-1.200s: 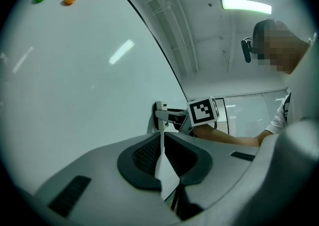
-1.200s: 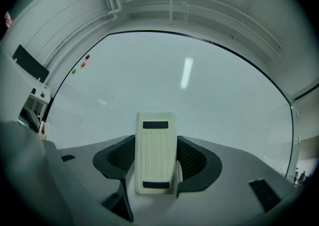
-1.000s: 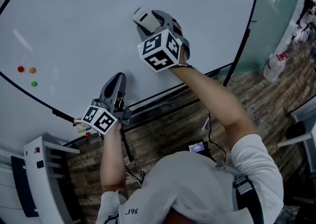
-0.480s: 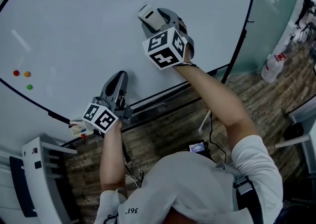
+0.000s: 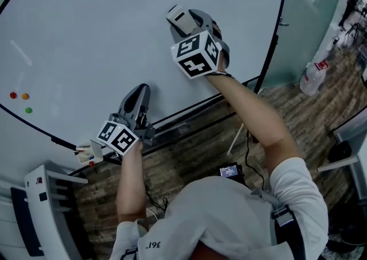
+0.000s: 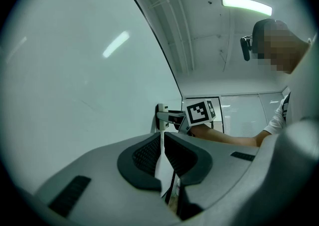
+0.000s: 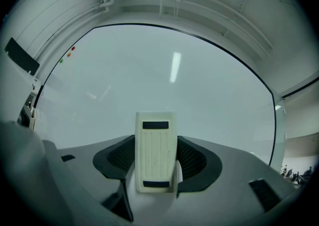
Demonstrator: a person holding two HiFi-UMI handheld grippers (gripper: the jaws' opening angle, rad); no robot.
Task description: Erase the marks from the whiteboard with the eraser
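Right claw clamped across eraser, flat against whiteboard | eraser likely light, rigid; grip mid-sides | left claw together, empty

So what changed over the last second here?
The right gripper, shut on the eraser, slid a little rightward along the whiteboard, away from the coloured magnets. Nothing was grasped or released. The left gripper stayed low by the board's bottom edge, jaws together.
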